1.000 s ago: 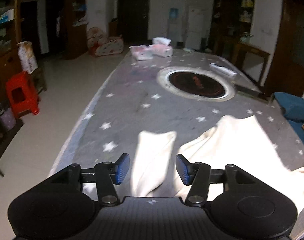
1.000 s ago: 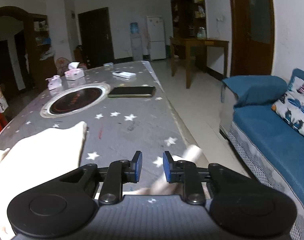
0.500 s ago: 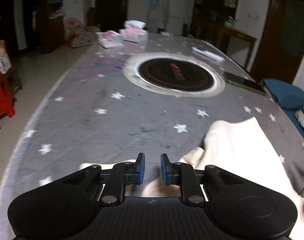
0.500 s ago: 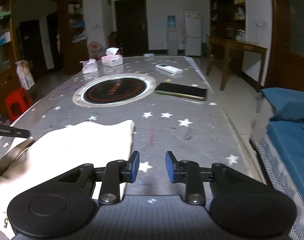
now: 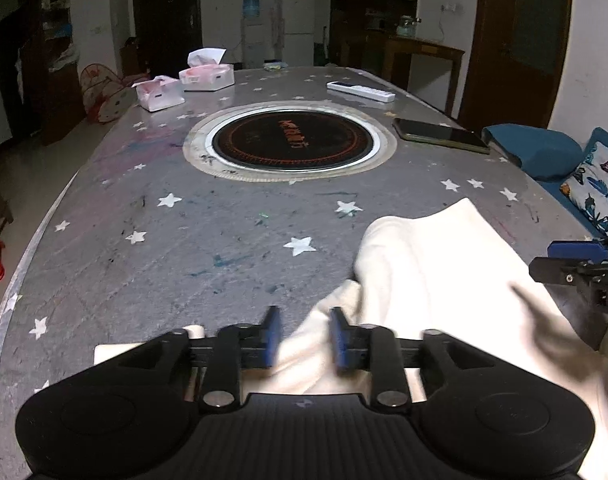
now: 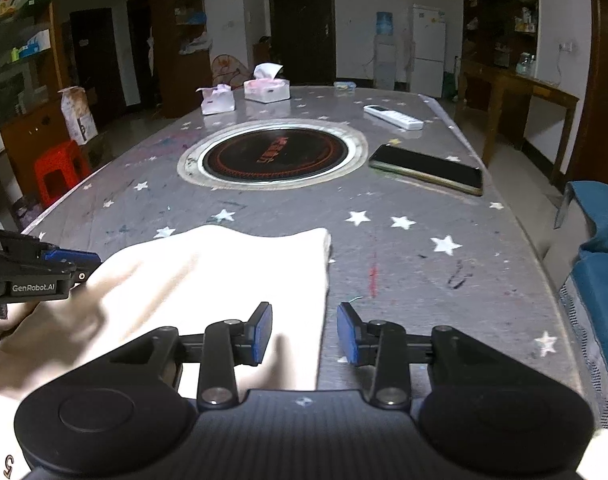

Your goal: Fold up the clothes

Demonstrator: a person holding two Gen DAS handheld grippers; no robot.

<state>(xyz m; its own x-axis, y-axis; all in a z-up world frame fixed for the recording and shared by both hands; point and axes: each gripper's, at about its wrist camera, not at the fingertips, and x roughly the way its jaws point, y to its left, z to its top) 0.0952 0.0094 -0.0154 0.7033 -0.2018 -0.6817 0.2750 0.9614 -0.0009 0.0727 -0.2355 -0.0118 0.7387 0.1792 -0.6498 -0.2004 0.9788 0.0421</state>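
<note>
A cream garment lies crumpled on the near part of the grey star-patterned table. My left gripper is open low over the garment's left end, and a fold of the cloth runs up between its blue pads. In the right wrist view the garment spreads to the left. My right gripper is open over the garment's right edge, which lies between the fingers. Each gripper shows at the edge of the other's view.
A round inset cooktop sits mid-table. Beyond it are a dark phone, a white remote and two tissue boxes. A blue sofa runs along the table's right side. A red stool stands on the left.
The left gripper narrowed from wide open, moved right onto the garment, then widened slightly. The right gripper swung left from the table's right edge to the garment and opened wider.
</note>
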